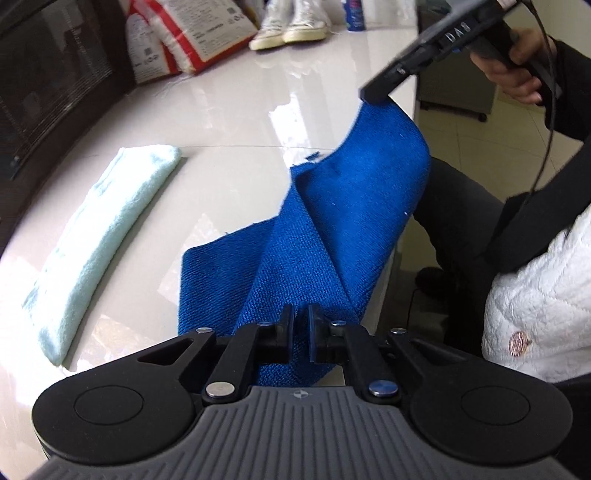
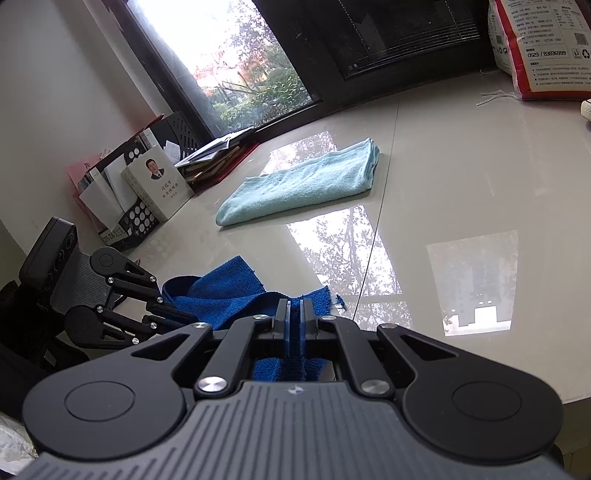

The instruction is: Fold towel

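Observation:
A dark blue towel hangs stretched and twisted between my two grippers above the glossy white table, near its front edge. My left gripper is shut on the towel's near corner, with cloth bunched between the pads. At the upper right a hand holds my right gripper, shut on the far corner. The right wrist view shows the right gripper clamped on a blue fold. There the blue towel sags to the table toward the left gripper at the left.
A folded pale blue towel lies further in on the table. A printed sack, white shoes, and books and file holders line the far side by the dark window frame. A person's white jacket is at the table edge.

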`<state>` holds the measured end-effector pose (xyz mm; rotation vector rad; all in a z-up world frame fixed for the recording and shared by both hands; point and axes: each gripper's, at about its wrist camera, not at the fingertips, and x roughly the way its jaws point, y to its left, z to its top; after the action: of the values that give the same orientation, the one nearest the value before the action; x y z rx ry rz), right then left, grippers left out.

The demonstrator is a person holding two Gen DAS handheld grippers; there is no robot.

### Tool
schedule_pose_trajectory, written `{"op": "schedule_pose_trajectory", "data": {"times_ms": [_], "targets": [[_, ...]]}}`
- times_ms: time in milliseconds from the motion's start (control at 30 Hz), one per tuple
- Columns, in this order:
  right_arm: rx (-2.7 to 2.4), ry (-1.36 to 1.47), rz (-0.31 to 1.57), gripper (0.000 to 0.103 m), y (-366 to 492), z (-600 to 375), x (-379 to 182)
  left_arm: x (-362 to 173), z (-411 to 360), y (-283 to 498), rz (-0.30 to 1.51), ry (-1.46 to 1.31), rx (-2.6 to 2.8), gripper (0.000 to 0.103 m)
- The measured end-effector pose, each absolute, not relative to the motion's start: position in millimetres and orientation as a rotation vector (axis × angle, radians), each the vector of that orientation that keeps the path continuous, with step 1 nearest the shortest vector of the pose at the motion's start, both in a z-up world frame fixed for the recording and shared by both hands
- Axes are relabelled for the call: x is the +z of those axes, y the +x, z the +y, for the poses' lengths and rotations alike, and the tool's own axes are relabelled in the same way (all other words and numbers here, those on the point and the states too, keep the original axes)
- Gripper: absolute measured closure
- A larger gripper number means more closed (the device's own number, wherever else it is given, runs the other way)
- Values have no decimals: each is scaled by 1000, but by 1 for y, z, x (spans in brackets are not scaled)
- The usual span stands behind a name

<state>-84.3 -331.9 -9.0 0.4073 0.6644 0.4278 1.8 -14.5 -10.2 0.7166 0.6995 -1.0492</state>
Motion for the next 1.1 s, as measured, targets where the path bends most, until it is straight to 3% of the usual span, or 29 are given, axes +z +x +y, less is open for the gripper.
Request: {"op": "schedule_pose_trajectory", "data": {"times_ms": [267,1100], "targets": [[424,394,650,98,-82,-327,-5,2,19,15,675,428,-785,95],[421,376,403,98,-57,-319,67,70,64,40,522,25,-504,95]]}}
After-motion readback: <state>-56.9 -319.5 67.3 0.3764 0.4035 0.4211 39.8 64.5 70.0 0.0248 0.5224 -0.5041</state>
